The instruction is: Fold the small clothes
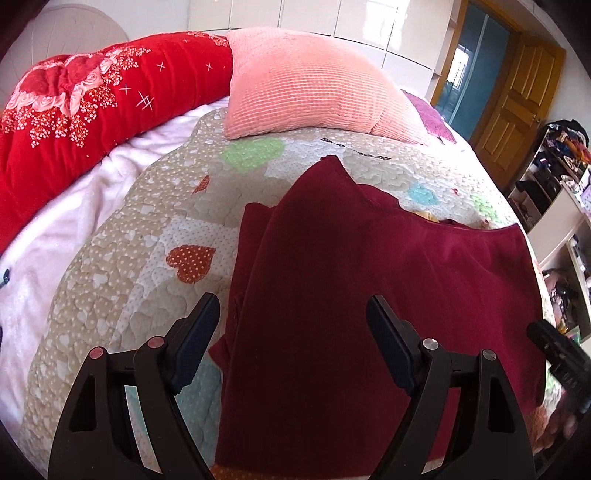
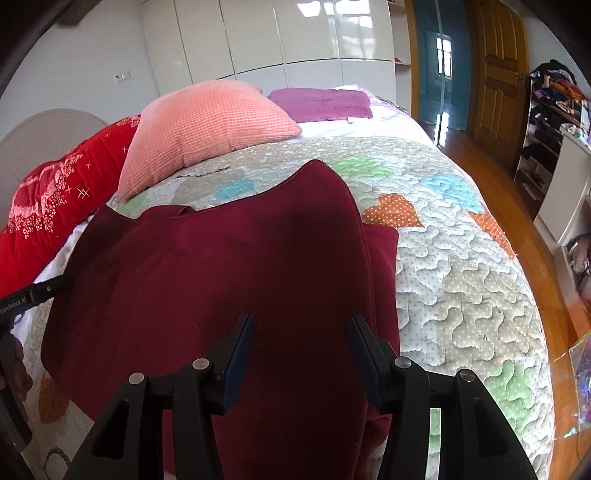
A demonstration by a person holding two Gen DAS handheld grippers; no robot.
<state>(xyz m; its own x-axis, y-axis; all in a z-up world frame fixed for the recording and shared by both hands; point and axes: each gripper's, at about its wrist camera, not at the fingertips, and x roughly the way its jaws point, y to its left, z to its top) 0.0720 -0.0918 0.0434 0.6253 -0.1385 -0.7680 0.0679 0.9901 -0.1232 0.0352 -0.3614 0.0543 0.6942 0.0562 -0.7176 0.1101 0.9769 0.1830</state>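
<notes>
Maroon garment [image 1: 332, 277] near hem cut off by frame edge; shelf clutter [image 1: 554, 155] perhaps clothes, too small

A home bedroom: a quilt-covered bed [image 2: 461, 258], pink pillow [image 2: 207, 133], glossy wardrobe [image 2: 295, 33], wooden door [image 2: 498, 66].

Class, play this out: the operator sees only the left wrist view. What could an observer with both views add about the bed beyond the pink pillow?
Operator: What lies past the pink pillow?
Observer: A purple mat, flat on the bed.
Operator: And the maroon garment's far side?
Observer: It ends on the quilt, beside an orange heart patch.
Operator: Is my gripper visible there?
Observer: Yes, the left gripper's finger shows at the picture's left edge.
</notes>
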